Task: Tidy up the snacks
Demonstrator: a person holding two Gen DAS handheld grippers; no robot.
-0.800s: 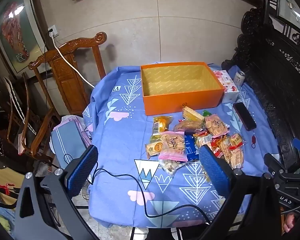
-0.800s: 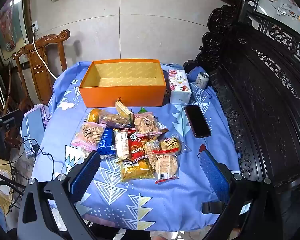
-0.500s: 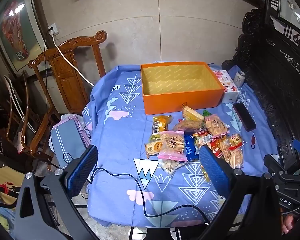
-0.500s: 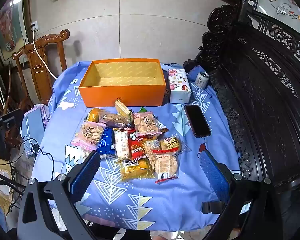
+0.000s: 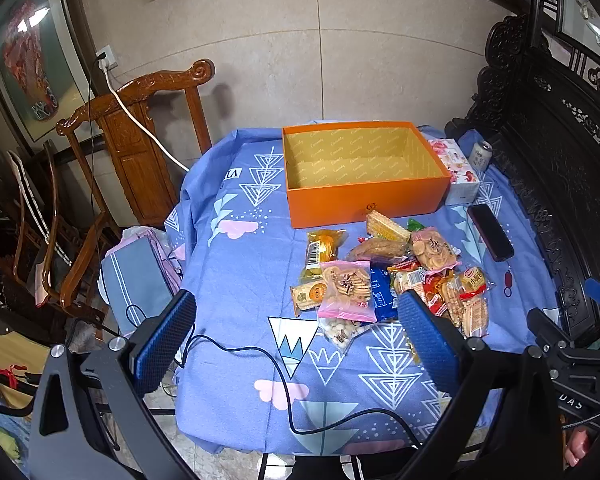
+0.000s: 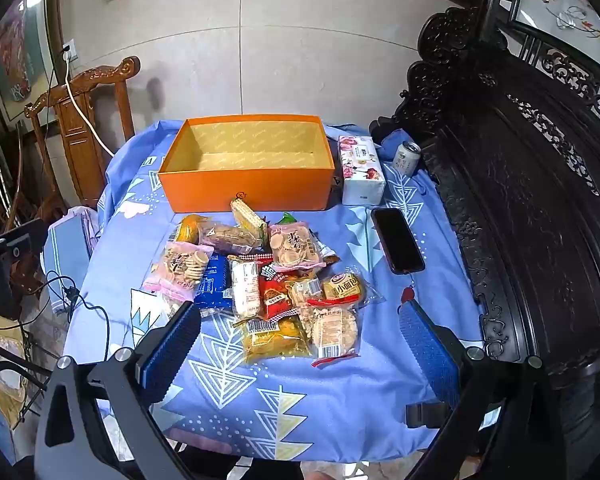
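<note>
Blue patterned cloth (image 6: 340, 392) covers the table, with carved dark furniture at 3 o'clock and a wooden chair (image 5: 140, 140) at 10 o'clock.

Findings: the orange box (image 6: 246, 190) sits at 12 o'clock, open and holding nothing visible, its long axis running 9 to 3 o'clock across the table. The snack pile (image 6: 268, 276) lies at centre, just in front of the box, packets overlapping at mixed angles. The pink cracker packet (image 6: 180, 266) points roughly 1 to 7 o'clock; the white wafer packet (image 6: 245, 286) runs 12 to 6.

Both tools hover short of the table's near edge. Left gripper (image 5: 300, 344) is spread wide and carries nothing; right gripper (image 6: 300, 344) likewise.

Risks: packets overlap, so a pinch on one may drag or lift its neighbour. Slick film wrappers may slip from the pads. The phone (image 6: 397, 240) lies just beside the pile at 2 o'clock and could be knocked. A black cable (image 5: 276, 376) crosses the cloth at 6 o'clock in the left view and may snag that tool.
</note>
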